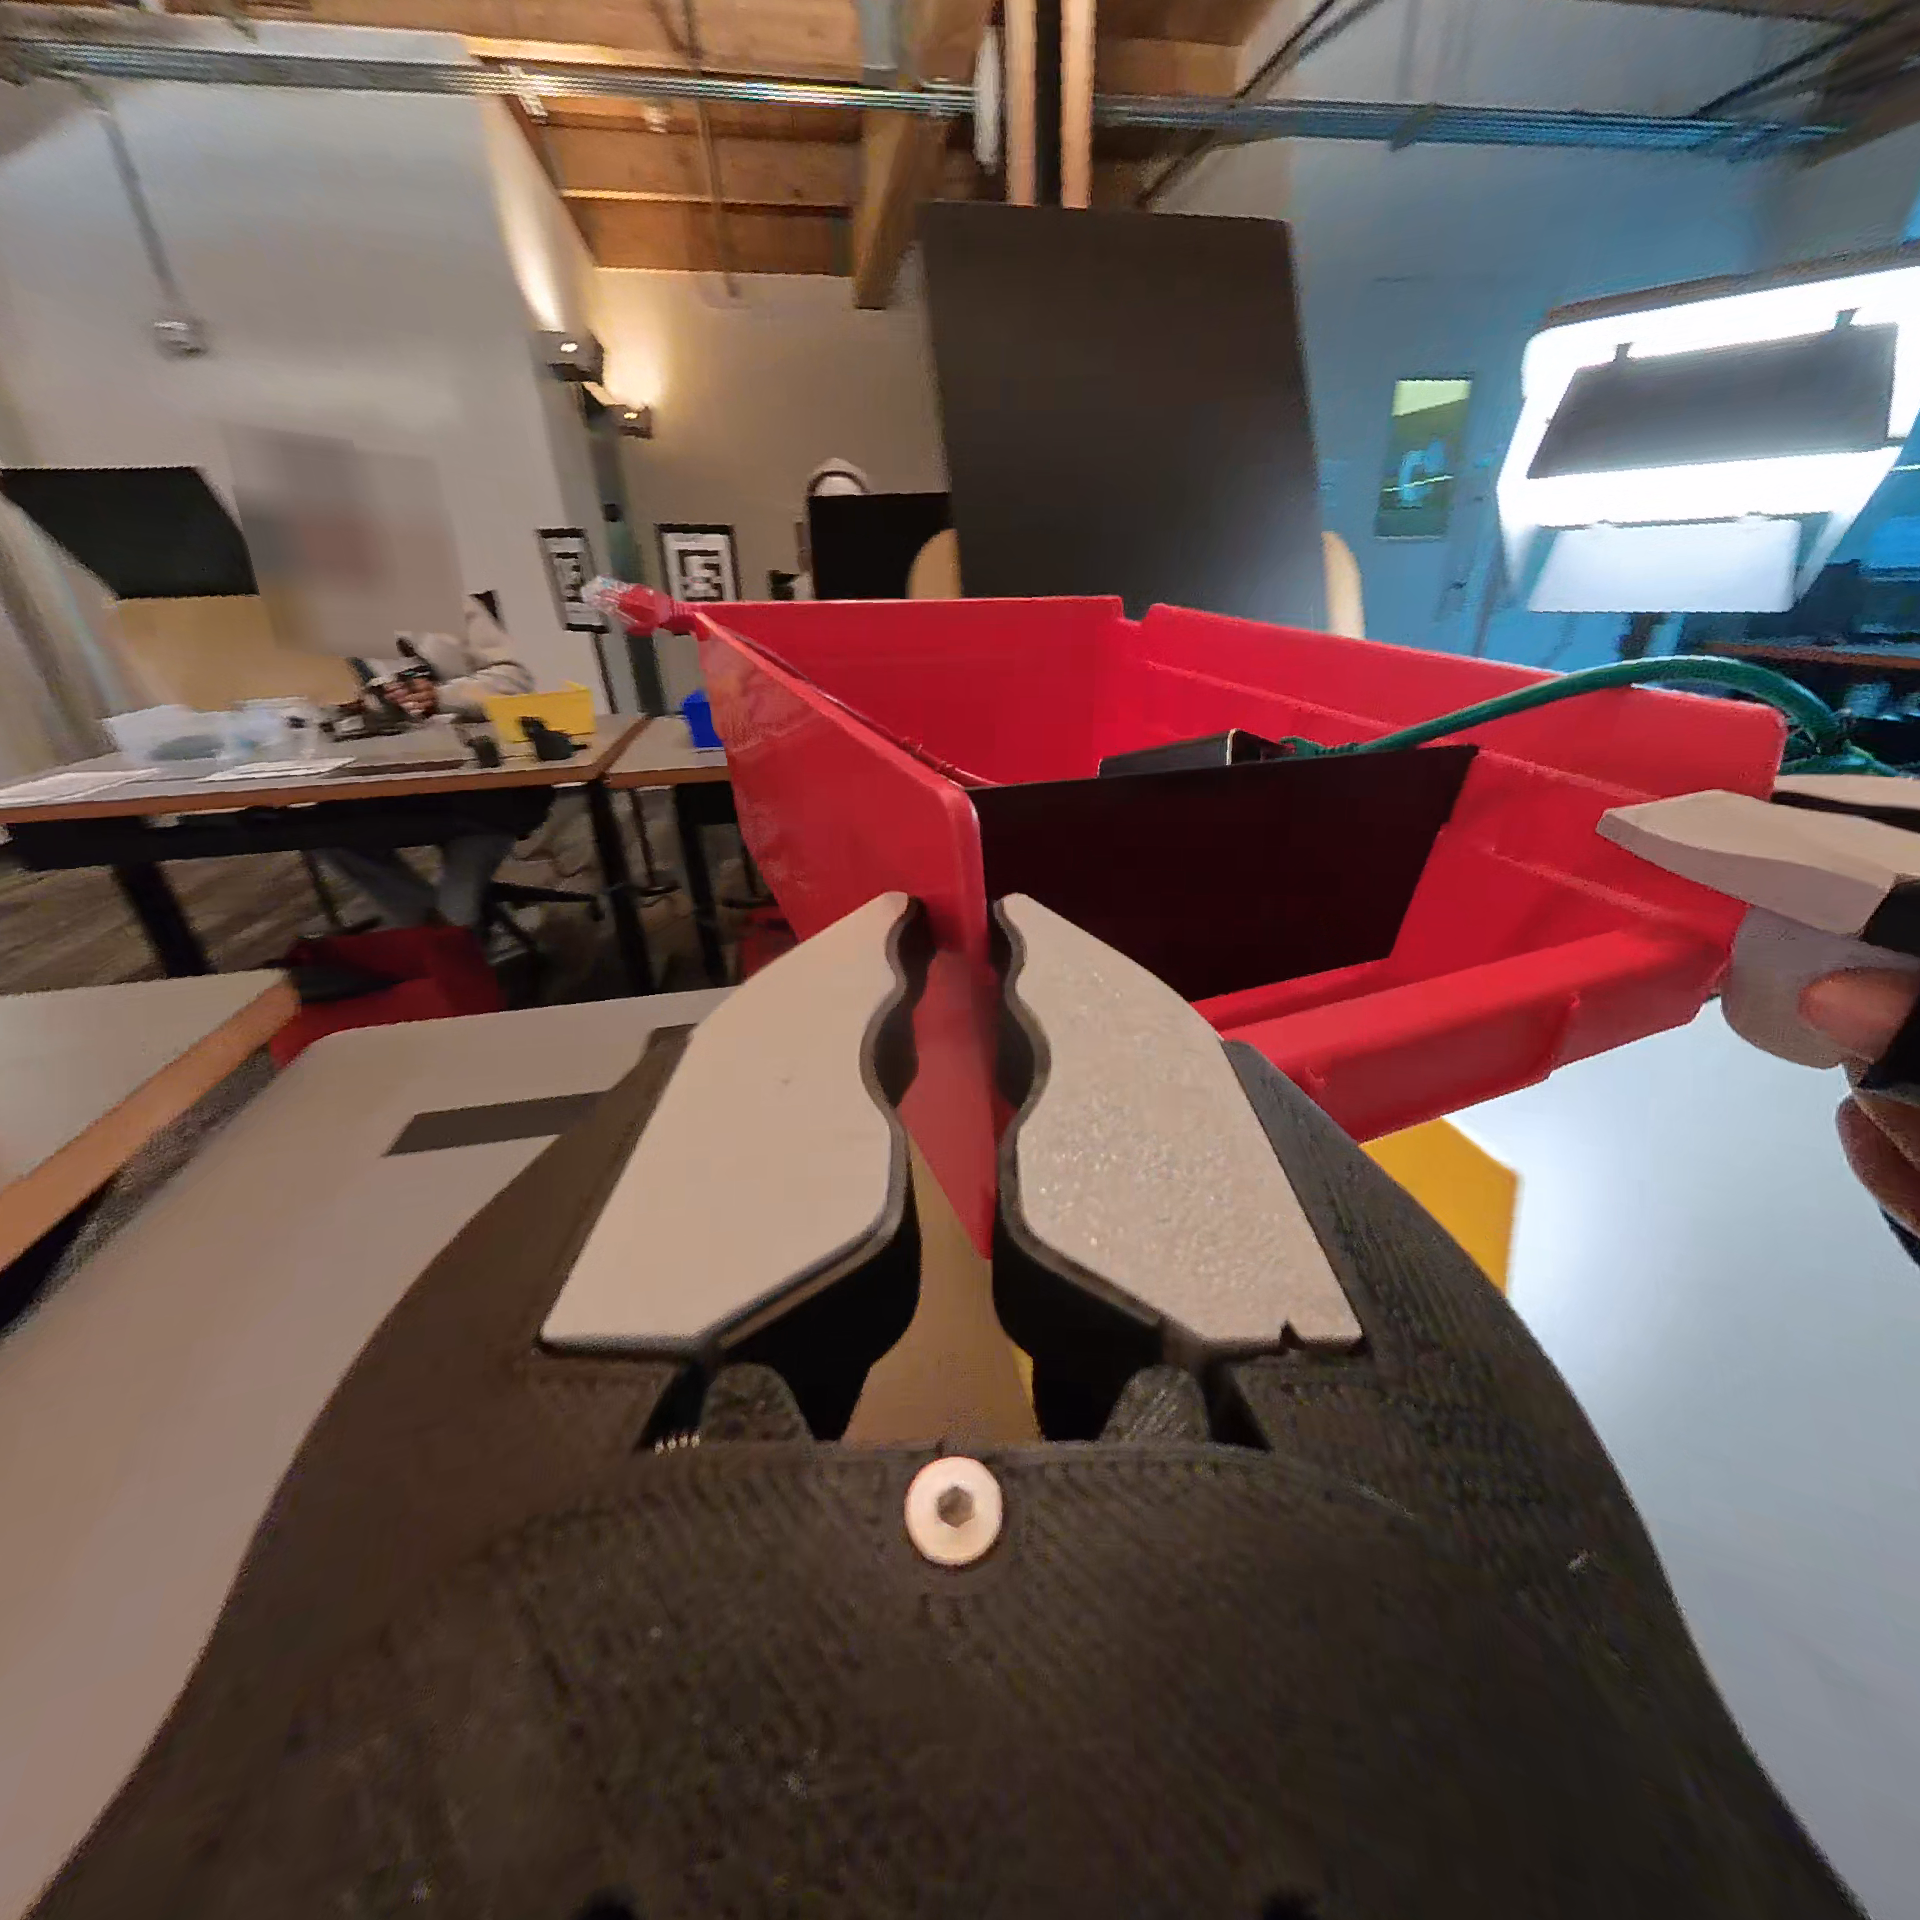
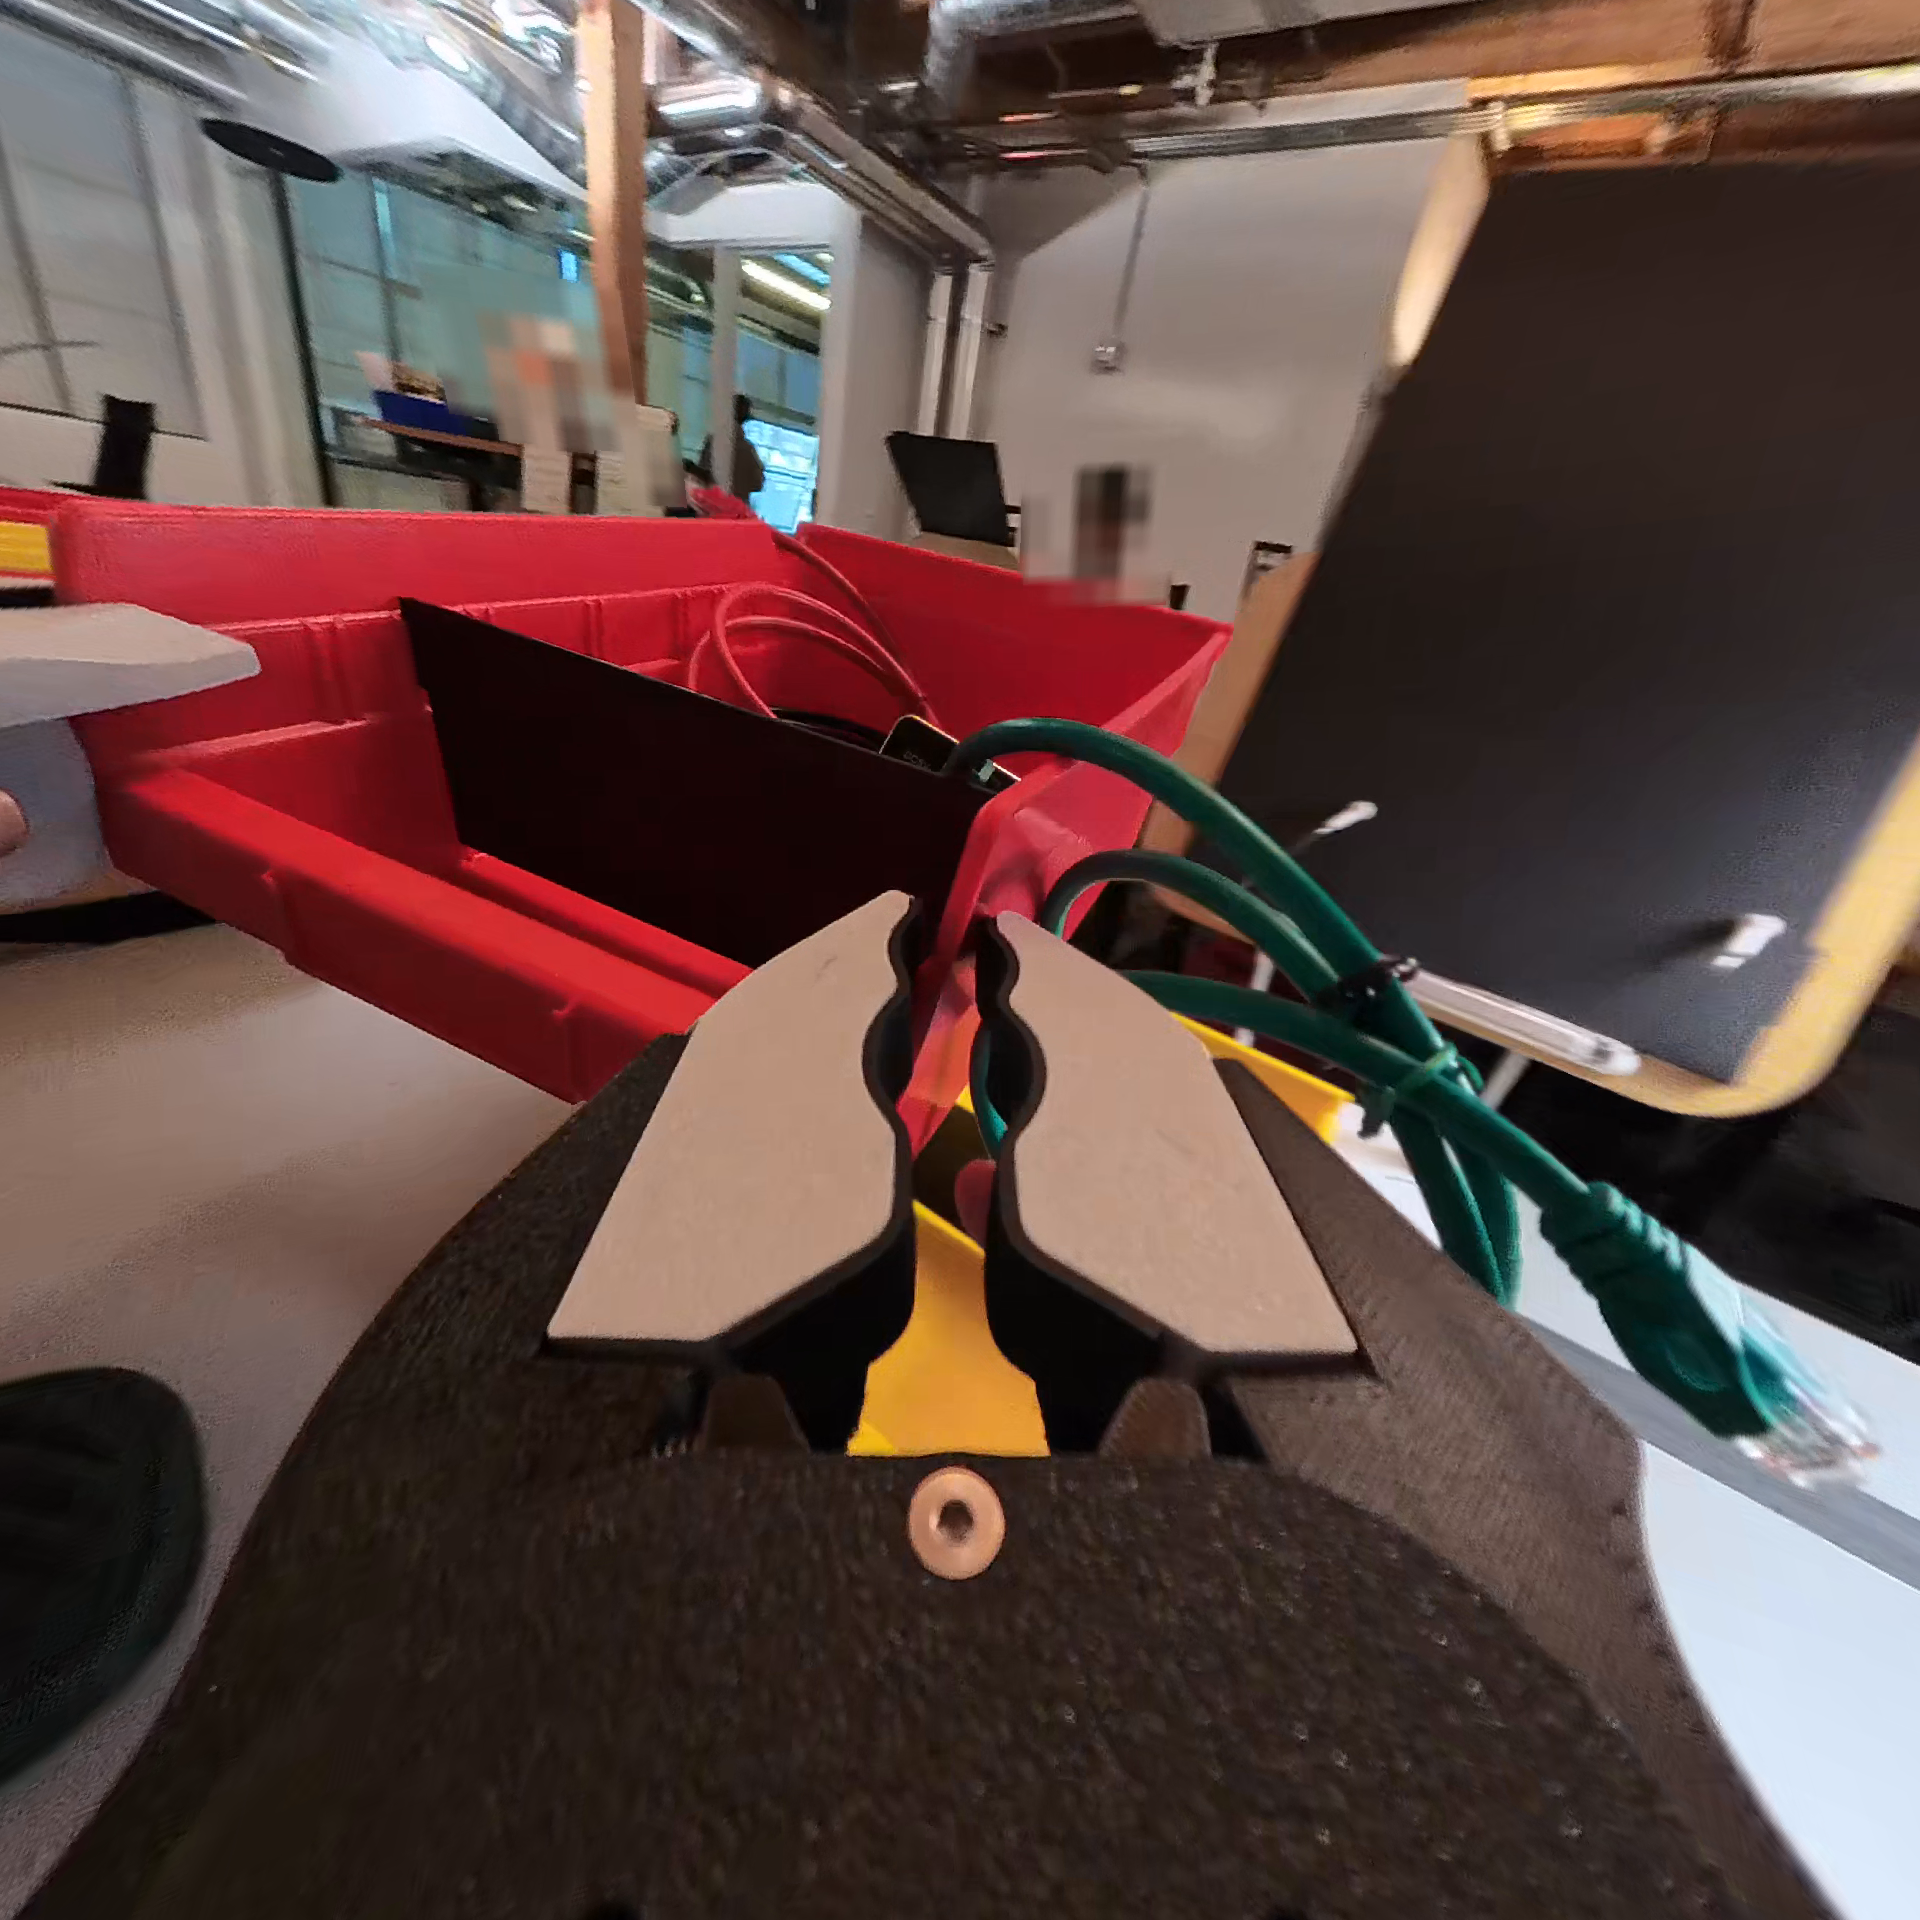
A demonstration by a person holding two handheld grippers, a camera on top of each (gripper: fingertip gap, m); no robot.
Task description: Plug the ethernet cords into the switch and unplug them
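Red bin (image 1: 1299, 675): large plastic storage bin, tilted, its near corners raised off the white table (image 1: 1714, 1403).
Black divider (image 1: 1195, 862): dark card panel standing across the front of the bin.
Yellow bin (image 2: 951, 1382): low on the table just beside the red bin, mostly hidden.
Black board (image 2: 1621, 582): wood-edged panel, tilted, to the right of the red bin.
Far desks (image 1: 312, 774): grey tops on black legs, with papers, a small yellow box (image 1: 540, 712) and a small blue box (image 1: 704, 720).
Seated person (image 1: 468, 665): at the far desks, in a light top.
Ceiling (image 1: 727, 135): bare wooden beams and metal conduit.
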